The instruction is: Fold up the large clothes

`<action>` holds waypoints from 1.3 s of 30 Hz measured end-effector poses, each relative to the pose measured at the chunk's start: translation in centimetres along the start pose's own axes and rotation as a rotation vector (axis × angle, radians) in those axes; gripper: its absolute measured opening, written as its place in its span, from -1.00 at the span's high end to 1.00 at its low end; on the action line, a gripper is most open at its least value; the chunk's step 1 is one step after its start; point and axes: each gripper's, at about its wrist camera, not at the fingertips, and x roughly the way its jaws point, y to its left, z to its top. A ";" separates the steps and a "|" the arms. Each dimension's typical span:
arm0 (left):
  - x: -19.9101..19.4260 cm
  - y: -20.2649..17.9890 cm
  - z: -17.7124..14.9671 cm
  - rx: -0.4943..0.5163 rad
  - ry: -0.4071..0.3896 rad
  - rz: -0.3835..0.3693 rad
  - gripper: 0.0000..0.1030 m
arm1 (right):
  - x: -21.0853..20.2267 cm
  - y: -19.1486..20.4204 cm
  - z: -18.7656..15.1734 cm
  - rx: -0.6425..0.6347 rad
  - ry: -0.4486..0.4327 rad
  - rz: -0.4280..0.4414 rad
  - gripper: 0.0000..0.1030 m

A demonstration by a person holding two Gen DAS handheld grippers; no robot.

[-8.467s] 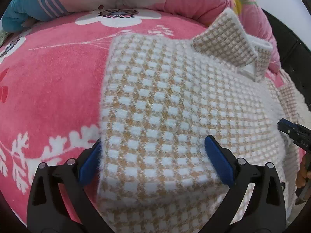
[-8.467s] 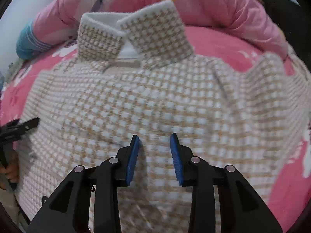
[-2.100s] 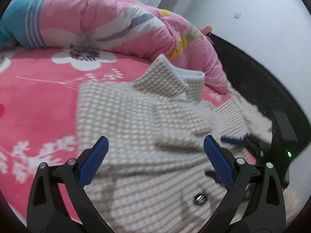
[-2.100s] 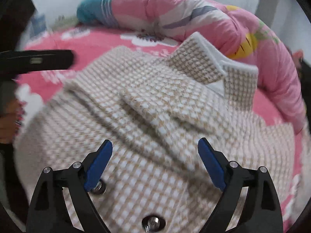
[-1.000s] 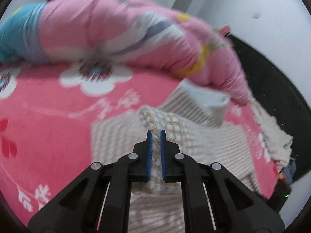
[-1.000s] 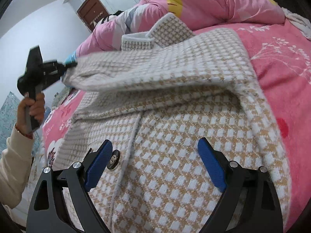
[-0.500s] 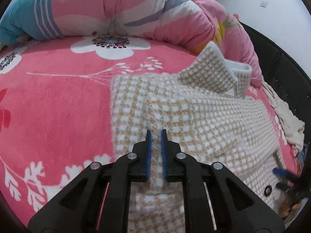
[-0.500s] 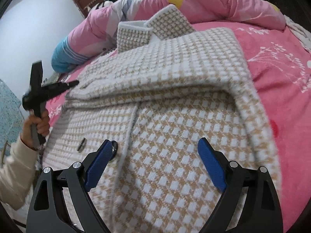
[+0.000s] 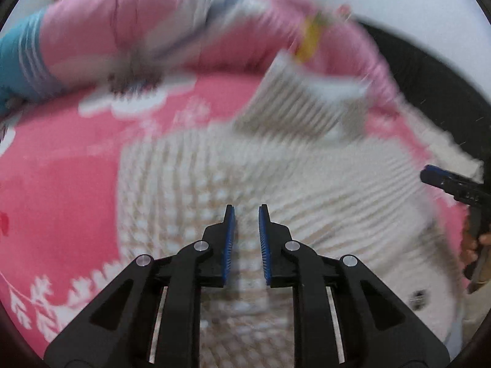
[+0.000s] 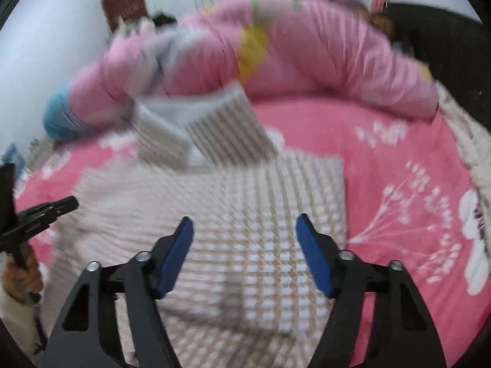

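Since half a second earlier the left gripper [image 9: 246, 211] had parted slightly and released the checked coat [image 10: 251, 214], which lay folded on the pink bedspread [image 10: 399, 159], while the right gripper [image 10: 244, 227] hovered wide open, empty.

Checked beige-white coat [image 10: 251, 214] lies folded, collar up.

No legible text, labels, brands or numbers anywhere in either blurred wrist view.
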 end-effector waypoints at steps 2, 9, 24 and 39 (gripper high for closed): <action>0.5 0.7 -1.1 -0.021 -0.030 -0.030 0.69 | 2.1 -1.1 -1.4 0.016 0.011 0.036 -0.22; 0.2 2.4 -1.7 -0.071 -0.062 -0.116 0.69 | -1.0 -0.5 2.8 0.029 -0.048 0.021 -0.17; -1.7 0.7 -0.8 -0.038 -0.117 -0.059 0.37 | 5.1 -3.4 3.4 0.124 -0.096 -0.061 -0.25; 3.3 -4.4 0.9 0.116 -0.078 0.098 -0.23 | 1.6 -3.1 0.5 0.078 -0.262 0.017 -0.63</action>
